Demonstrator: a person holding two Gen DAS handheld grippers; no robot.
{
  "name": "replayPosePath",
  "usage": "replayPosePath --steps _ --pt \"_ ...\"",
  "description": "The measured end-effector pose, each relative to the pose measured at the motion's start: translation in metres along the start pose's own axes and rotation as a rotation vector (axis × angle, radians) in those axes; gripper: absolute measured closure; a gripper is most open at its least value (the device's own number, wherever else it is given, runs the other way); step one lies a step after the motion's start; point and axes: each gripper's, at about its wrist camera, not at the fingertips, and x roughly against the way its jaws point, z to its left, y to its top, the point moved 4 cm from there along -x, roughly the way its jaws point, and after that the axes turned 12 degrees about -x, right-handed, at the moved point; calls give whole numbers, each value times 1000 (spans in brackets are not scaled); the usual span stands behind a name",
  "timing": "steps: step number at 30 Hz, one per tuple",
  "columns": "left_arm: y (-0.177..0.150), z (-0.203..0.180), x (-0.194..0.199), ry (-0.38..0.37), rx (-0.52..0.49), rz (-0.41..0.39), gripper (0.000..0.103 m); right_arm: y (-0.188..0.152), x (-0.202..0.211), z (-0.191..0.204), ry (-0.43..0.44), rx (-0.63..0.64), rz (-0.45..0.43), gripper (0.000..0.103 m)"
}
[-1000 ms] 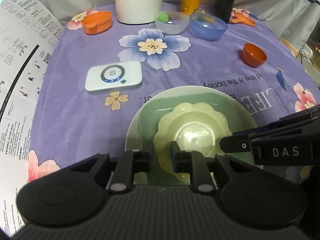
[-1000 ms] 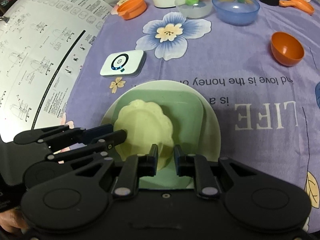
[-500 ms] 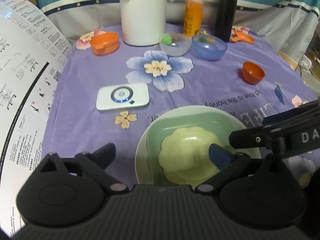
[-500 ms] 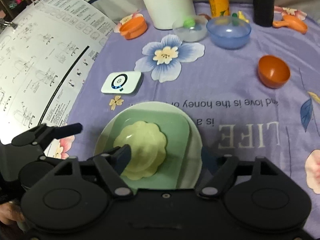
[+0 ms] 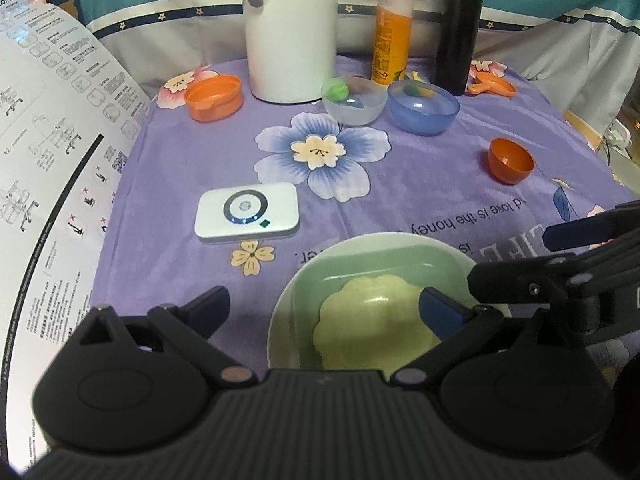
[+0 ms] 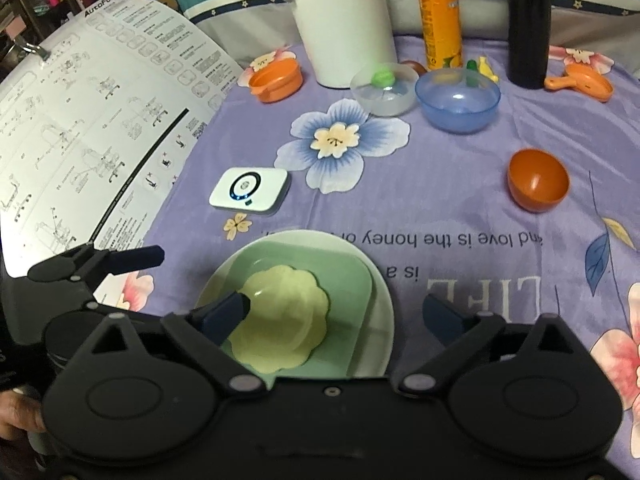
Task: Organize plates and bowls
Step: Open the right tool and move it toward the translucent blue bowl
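Observation:
A pale yellow scalloped dish (image 5: 372, 320) (image 6: 284, 312) sits on a green square plate (image 5: 384, 276) (image 6: 344, 280), which sits on a white round plate (image 5: 400, 240) (image 6: 380, 304) at the near edge of the purple cloth. My left gripper (image 5: 324, 308) is open and empty above the stack's left side. My right gripper (image 6: 340, 316) is open and empty over the stack. A blue bowl (image 5: 424, 112) (image 6: 458, 104), a clear bowl (image 5: 354, 100) (image 6: 384, 94) and an orange bowl (image 5: 510, 160) (image 6: 538, 184) stand further back.
A white router box (image 5: 246, 212) (image 6: 248, 190) lies left of the stack. A white jug (image 5: 290, 28), an orange bottle (image 5: 392, 28), a black flask (image 5: 458, 28) and orange lids (image 5: 214, 96) (image 5: 490, 84) line the back. A printed sheet (image 5: 44, 160) covers the left.
Both grippers opened, let go of the yellow dish on the stack, and pulled back and up. The dish stays on the green plate.

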Motion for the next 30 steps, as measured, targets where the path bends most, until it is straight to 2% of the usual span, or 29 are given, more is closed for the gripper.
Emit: replayPosePath --steps 5,17,30 --pt "9 0 -3 11 8 0 0 8 4 -6 1 -11 -24 0" --pt "35 -7 -16 61 2 18 0 30 3 -35 -1 -105 -46 0" --pt "109 -17 -57 62 58 7 0 91 -1 -90 -51 -182 -99 0"
